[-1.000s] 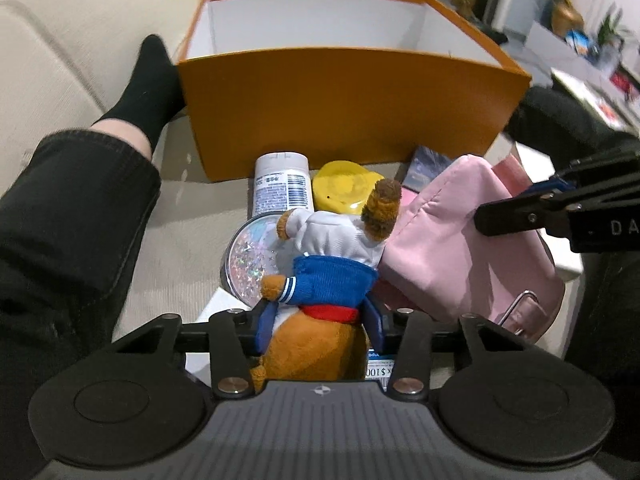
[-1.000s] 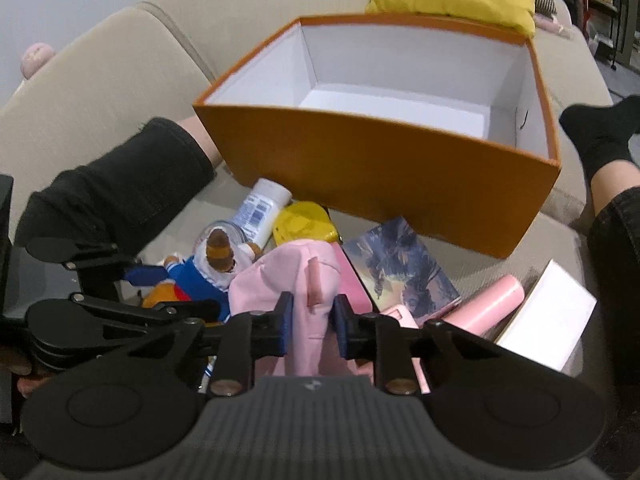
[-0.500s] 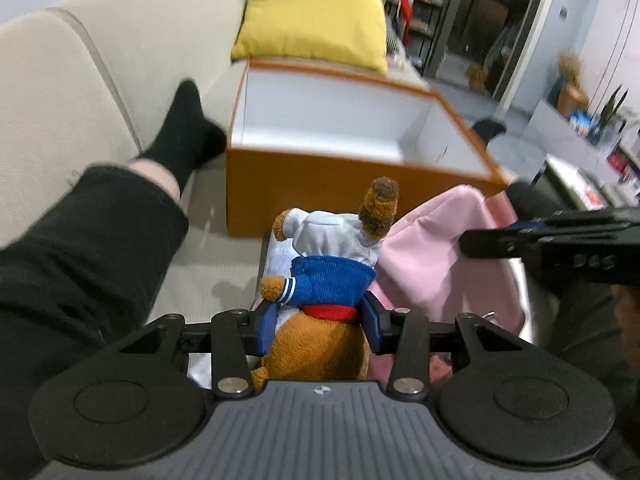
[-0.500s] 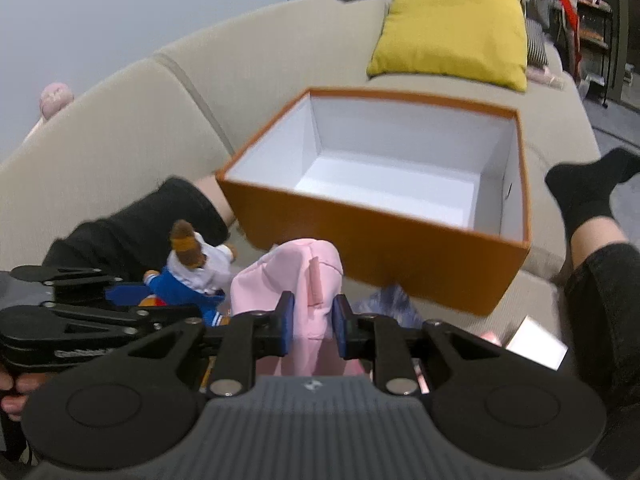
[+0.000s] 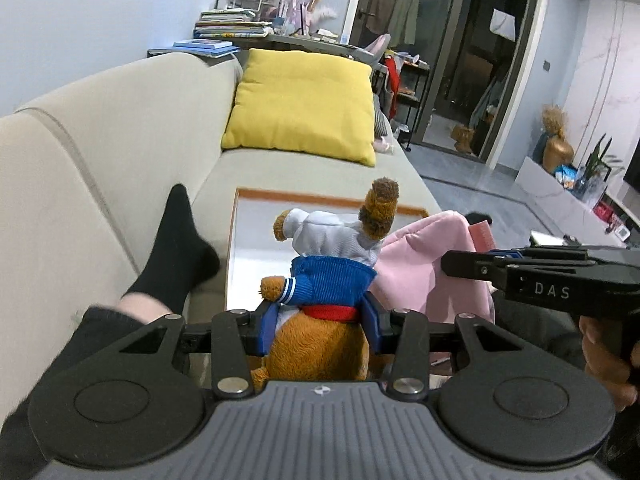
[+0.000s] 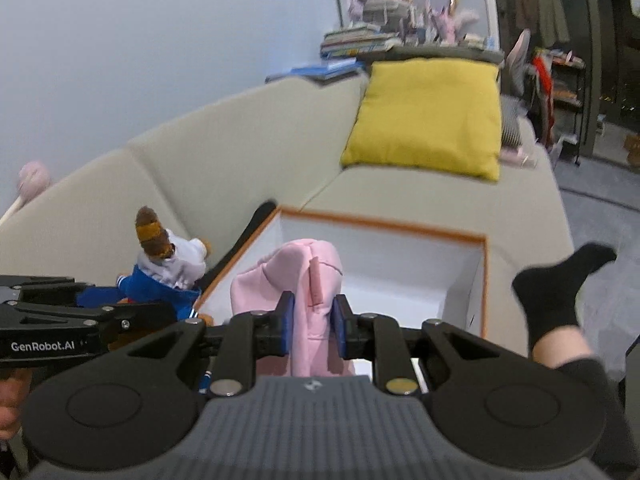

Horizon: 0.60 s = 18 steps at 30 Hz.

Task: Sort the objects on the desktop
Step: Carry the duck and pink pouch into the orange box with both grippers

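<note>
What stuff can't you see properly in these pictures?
- Plush toy: its face, turned away in both wrist views.
- Orange box: near wall and floor, hidden by the pink bag and grippers.
- Books behind the sofa: titles too small and blurred.
- The sofa seat below the grippers: covered by the gripper bodies.

Both wrist cameras look forward and slightly downward, close above the orange box (image 5: 248,216) (image 6: 384,226) on the sofa, sharing the yellow cushion (image 5: 304,104) (image 6: 428,116) beyond it.

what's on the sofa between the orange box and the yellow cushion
Nothing: both wrist views show bare beige sofa seat between the white-lined orange cardboard box and the square yellow cushion.
</note>
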{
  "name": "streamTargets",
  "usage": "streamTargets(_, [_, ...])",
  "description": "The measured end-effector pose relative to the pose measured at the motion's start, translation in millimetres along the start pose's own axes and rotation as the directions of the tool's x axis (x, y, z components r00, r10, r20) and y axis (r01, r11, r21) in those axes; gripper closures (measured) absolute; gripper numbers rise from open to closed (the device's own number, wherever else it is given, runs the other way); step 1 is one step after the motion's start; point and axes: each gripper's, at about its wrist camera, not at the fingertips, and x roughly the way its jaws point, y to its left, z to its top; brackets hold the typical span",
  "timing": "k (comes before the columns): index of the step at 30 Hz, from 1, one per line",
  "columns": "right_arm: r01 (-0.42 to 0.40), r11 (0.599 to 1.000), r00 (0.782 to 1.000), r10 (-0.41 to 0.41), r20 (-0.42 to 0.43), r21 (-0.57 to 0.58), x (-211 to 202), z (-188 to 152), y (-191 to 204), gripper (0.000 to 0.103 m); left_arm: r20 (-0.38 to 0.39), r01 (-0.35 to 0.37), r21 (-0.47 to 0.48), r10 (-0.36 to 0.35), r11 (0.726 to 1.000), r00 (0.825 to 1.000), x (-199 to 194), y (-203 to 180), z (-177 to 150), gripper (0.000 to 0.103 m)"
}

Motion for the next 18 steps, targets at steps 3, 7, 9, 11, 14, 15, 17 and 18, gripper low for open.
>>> streamTargets(3, [0.028,0.999,0.999,-0.029,0.024,0.025,9,19,-9,0.082,0.002,0.008,0.003,-0.008,1.0,1.0,14,0,23,0.054])
streamTargets(7, [0.044,0.994,0.999,-0.046,0.02,0.105,32,41,-30,0.082,-0.017,0.027,0.025,-0.026,0.999,1.0,40,-2,52,0.054])
streamTargets(9, [0.05,0.988,0.999,-0.051,0.006,0.143,48,49,-40,0.082,-0.054,0.042,0.017,-0.041,0.999,0.998,59,1,64,0.054])
streamTargets(11, [0.059,0.984,0.998,-0.057,-0.016,0.17,65,53,-48,0.082,-0.092,0.041,0.01,-0.04,0.999,0.995,82,3,75,0.054])
streamTargets(14, [0.067,0.975,0.995,-0.051,-0.082,0.211,98,52,-63,0.082,-0.158,0.002,0.006,-0.001,1.0,0.987,118,9,84,0.054])
streamTargets(15, [0.072,0.971,0.993,-0.048,-0.108,0.229,108,50,-68,0.082,-0.184,-0.012,0.008,0.013,1.0,0.983,129,10,84,0.054])
streamTargets(17, [0.077,0.959,0.986,-0.032,-0.165,0.272,133,44,-81,0.082,-0.229,-0.044,0.047,0.054,0.998,0.972,151,7,81,0.054])
streamTargets(18, [0.08,0.953,0.982,-0.025,-0.186,0.292,142,41,-86,0.082,-0.241,-0.058,0.07,0.074,0.996,0.968,159,5,80,0.054])
